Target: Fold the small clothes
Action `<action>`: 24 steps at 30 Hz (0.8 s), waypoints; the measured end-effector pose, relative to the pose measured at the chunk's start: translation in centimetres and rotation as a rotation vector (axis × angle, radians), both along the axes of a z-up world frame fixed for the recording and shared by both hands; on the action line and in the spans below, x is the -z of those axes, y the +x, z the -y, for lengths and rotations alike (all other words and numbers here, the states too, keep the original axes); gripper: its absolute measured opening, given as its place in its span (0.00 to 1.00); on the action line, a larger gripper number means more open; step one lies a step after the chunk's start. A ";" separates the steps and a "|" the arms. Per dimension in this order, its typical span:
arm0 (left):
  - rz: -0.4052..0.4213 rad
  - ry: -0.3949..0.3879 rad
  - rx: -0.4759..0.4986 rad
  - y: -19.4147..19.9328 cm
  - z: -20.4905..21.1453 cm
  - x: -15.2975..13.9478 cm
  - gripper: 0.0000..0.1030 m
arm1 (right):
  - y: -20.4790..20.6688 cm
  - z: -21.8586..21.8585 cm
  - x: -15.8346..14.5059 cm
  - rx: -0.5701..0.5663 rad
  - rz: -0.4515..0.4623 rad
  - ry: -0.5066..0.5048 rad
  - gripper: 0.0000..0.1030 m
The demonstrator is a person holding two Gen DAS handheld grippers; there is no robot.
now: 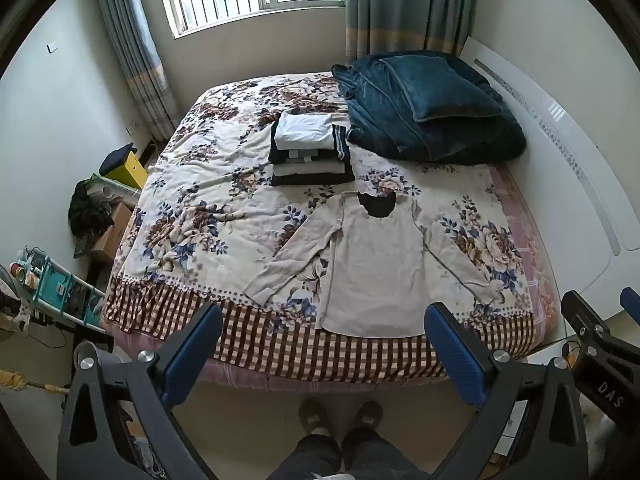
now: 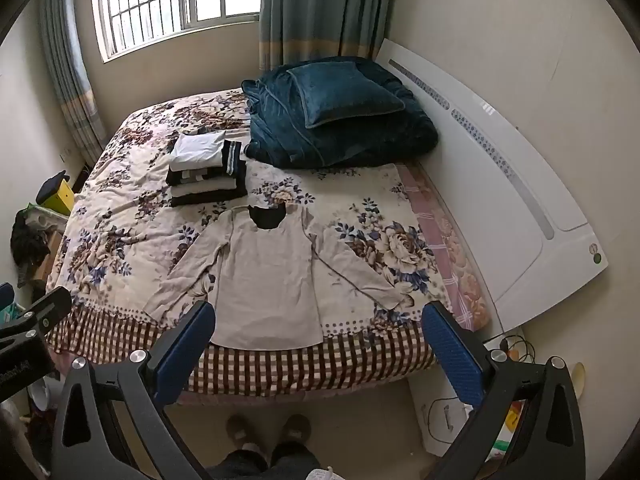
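On the flowered bedspread (image 1: 208, 184), just this side of the stack of folded clothes (image 1: 310, 152), lies the one piece I have yet to deal with: a pale long-sleeved shirt (image 1: 372, 264), spread flat with its neck toward the stack and its hem at the near edge of the bed, both sleeves angled outward. Nothing on it is folded yet, as far as I can see. The stack itself, several dark and white pieces squared up with a white one on top, tells me most of the work is done. Beyond the stack and to its right sits a heap of dark teal bedding (image 1: 432, 108), which I take to be no part of the job. My left gripper (image 1: 324, 344) and my right gripper (image 2: 320, 344) both hang above the near edge, short of the shirt, jaws spread wide and empty. I judge what remains is folding this shirt and adding it to the stack.
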State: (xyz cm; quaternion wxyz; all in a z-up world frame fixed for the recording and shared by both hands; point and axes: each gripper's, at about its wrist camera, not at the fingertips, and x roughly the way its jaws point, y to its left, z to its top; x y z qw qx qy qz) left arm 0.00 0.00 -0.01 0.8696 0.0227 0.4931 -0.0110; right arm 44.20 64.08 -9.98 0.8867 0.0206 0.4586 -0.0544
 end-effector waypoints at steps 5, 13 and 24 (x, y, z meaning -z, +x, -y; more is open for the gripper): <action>0.009 -0.001 0.000 0.0 0.0 0.0 1.00 | 0.0 0.0 -0.1 0.002 0.010 0.017 1.00; 0.006 -0.002 0.004 0.4 -0.4 -0.1 1.00 | 0.8 -1.0 -0.3 -0.022 0.011 0.012 1.00; 0.022 -0.003 0.000 0.2 0.4 -1.3 1.00 | 0.9 -1.0 -0.8 -0.034 0.022 0.003 1.00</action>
